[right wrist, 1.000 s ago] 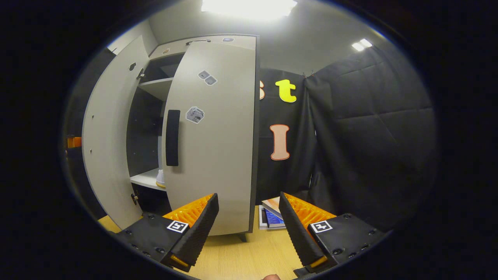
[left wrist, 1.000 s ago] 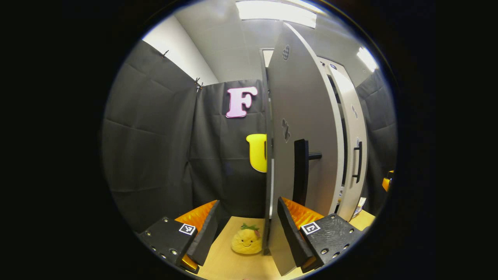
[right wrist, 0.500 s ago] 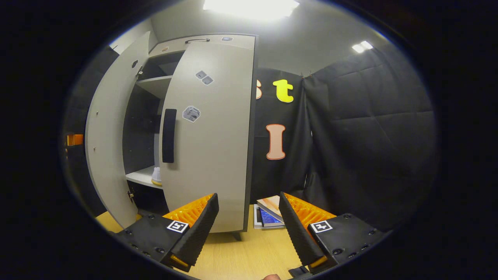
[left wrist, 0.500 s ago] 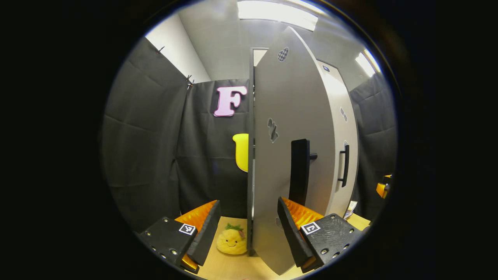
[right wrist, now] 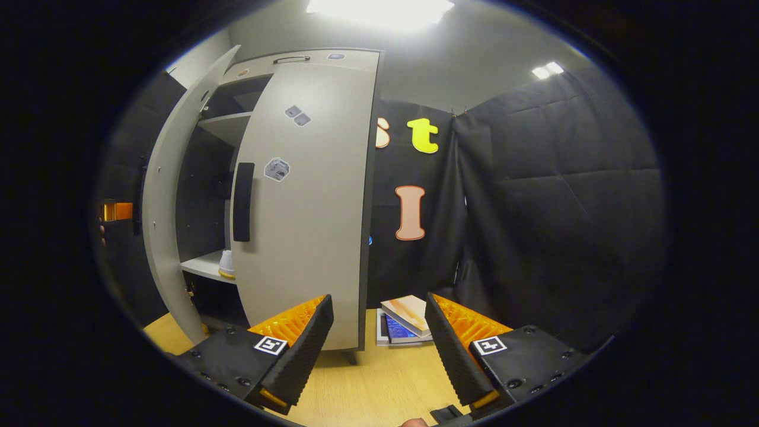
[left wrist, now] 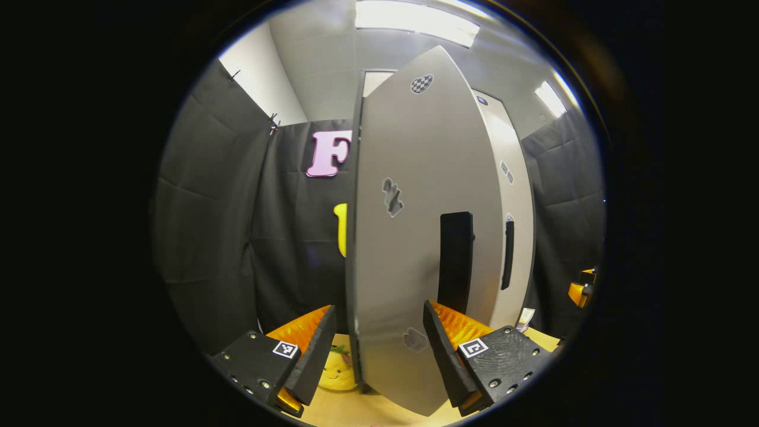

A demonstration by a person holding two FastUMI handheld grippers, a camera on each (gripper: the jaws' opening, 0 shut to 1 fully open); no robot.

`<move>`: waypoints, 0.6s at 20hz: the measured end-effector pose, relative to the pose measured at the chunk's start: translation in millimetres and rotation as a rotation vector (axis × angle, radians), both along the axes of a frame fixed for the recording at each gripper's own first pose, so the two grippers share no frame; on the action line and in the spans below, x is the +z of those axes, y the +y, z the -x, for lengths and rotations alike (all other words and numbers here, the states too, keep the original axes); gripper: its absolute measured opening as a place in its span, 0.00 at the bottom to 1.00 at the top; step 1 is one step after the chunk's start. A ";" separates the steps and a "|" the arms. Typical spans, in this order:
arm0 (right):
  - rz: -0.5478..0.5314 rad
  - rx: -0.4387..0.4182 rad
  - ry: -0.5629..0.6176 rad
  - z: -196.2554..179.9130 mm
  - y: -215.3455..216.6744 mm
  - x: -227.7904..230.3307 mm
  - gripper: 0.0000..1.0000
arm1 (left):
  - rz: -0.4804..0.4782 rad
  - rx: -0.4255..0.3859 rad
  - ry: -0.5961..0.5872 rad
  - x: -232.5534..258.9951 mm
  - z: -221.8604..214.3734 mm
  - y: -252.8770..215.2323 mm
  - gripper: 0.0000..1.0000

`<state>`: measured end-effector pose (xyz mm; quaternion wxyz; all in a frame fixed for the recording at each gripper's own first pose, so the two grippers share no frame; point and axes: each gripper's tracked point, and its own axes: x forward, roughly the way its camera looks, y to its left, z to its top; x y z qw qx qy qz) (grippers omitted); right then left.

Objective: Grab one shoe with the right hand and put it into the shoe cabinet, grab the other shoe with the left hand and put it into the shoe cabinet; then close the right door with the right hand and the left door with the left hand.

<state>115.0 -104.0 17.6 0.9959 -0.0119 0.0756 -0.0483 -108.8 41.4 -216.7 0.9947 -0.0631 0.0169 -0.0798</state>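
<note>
Left gripper (left wrist: pixel 377 350): jaws stood wide apart with nothing between the pads; the lower edge of the left door lay in the gap, and its right finger (left wrist: pixel 443 359) sat against or just before the door face, contact not clear.
Right gripper (right wrist: pixel 379 347): jaws stood wide, holding nothing, low over the floor in front of the right door.
Cabinet (right wrist: pixel 308 58): a tall grey unit standing on the wooden floor (right wrist: pixel 379 385) before the black wall.
Left door (left wrist: pixel 409 237): stood close before the left gripper view, seen nearly face on, with a black handle (left wrist: pixel 455 261) just above the right finger; in the right gripper view it was still swung out, leaving a gap onto the shelves.
Right door (right wrist: pixel 302 207): was shut or very nearly so, its black handle (right wrist: pixel 242 201) near the inner edge.
Shoe (right wrist: pixel 226 264): a white one with a yellow sole sat on a shelf (right wrist: pixel 204 265) inside the cabinet, seen through the gap between the doors; the second shoe could not be made out.
Other gripper: an orange part (right wrist: pixel 116 211) showed at the far left of the right gripper view, beyond the left door.
Toy (left wrist: pixel 336 370): a yellow plush sat on the floor behind the left door, partly hidden.
Books (right wrist: pixel 403 317): a small stack lay on the floor just right of the cabinet foot.
</note>
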 end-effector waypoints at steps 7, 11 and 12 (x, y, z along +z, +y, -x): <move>-0.005 -0.045 0.013 7.3 -25.7 -4.7 0.96 | -0.020 -0.033 0.015 -13.1 -35.2 -50.9 0.79; 0.002 -0.054 0.018 10.2 -33.8 -7.4 0.97 | 0.007 -0.021 0.026 -12.4 -36.5 -52.3 0.79; -0.004 -0.053 0.020 9.9 -34.1 -7.1 0.96 | 0.012 -0.020 0.029 -14.0 -37.3 -53.0 0.78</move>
